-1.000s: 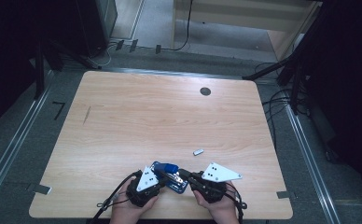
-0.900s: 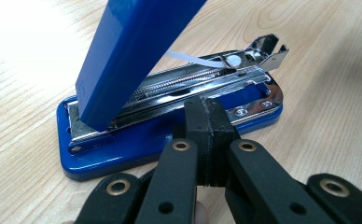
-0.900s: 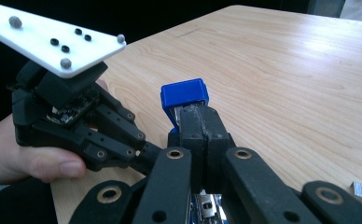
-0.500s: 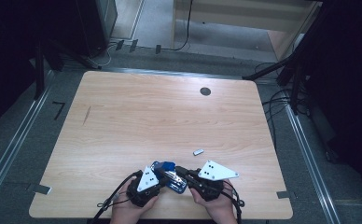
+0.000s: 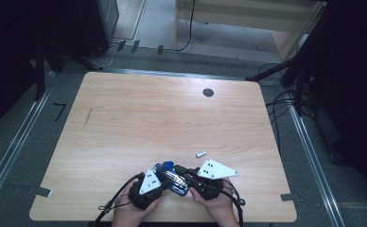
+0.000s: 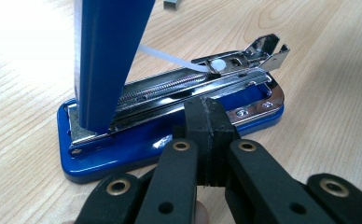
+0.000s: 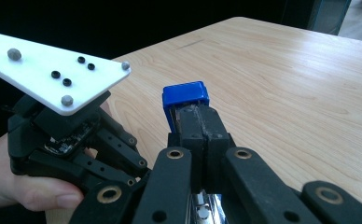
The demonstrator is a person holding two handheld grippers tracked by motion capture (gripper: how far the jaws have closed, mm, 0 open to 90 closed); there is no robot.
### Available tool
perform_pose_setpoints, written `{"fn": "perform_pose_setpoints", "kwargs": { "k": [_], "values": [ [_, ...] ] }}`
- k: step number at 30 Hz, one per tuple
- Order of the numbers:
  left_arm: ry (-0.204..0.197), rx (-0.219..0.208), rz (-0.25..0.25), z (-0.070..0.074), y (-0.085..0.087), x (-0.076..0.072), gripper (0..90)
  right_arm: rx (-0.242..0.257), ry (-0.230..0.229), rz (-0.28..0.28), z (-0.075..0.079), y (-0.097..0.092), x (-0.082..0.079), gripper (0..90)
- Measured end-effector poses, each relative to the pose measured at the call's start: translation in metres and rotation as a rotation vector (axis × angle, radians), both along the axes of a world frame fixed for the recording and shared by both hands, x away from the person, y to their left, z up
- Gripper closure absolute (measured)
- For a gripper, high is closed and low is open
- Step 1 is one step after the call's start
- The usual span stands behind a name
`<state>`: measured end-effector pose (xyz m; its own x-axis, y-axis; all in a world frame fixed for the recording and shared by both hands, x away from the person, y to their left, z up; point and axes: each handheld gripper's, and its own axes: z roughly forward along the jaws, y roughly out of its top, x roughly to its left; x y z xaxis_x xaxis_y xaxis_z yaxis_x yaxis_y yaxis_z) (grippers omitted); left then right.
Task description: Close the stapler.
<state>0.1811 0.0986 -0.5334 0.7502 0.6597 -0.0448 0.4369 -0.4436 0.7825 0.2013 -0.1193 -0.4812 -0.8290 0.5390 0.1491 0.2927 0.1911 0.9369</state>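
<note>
A blue stapler [image 5: 171, 178] lies near the table's front edge with its blue lid [image 6: 109, 60] swung upright, baring the metal staple channel [image 6: 193, 81]. My left gripper [image 6: 206, 116] is shut, its tips resting against the side of the stapler's base, with nothing between the jaws. My right gripper [image 7: 201, 119] is shut too, its tips up against the blue end of the raised lid [image 7: 184, 95]. In the high view the left gripper [image 5: 161, 183] and the right gripper [image 5: 182, 172] meet at the stapler from either side. A small strip of staples [image 5: 200, 153] lies just beyond.
The wooden table [image 5: 162, 118] has a black round grommet [image 5: 208, 92] near its far edge. The left gripper's white plate [image 7: 53, 70] and the hand holding it sit close by in the right gripper view. Cables trail off the front edge.
</note>
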Motion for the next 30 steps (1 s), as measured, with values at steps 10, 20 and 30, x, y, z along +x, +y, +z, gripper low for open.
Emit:
{"fn": "perform_pose_setpoints", "kwargs": {
  "k": [10, 20, 30],
  "values": [
    [0.002, -0.005, -0.002, 0.0, 0.0, 0.0, 90.0, -0.001, -0.004, 0.012, 0.004, 0.006, 0.004, 90.0],
    [0.002, -0.006, 0.0, 0.0, 0.0, 0.0, 90.0, -0.007, -0.015, 0.023, 0.008, 0.016, 0.01, 90.0],
    [0.001, -0.005, 0.0, 0.0, 0.0, 0.0, 90.0, -0.005, -0.02, 0.022, 0.011, 0.024, 0.014, 90.0]
  ]
}}
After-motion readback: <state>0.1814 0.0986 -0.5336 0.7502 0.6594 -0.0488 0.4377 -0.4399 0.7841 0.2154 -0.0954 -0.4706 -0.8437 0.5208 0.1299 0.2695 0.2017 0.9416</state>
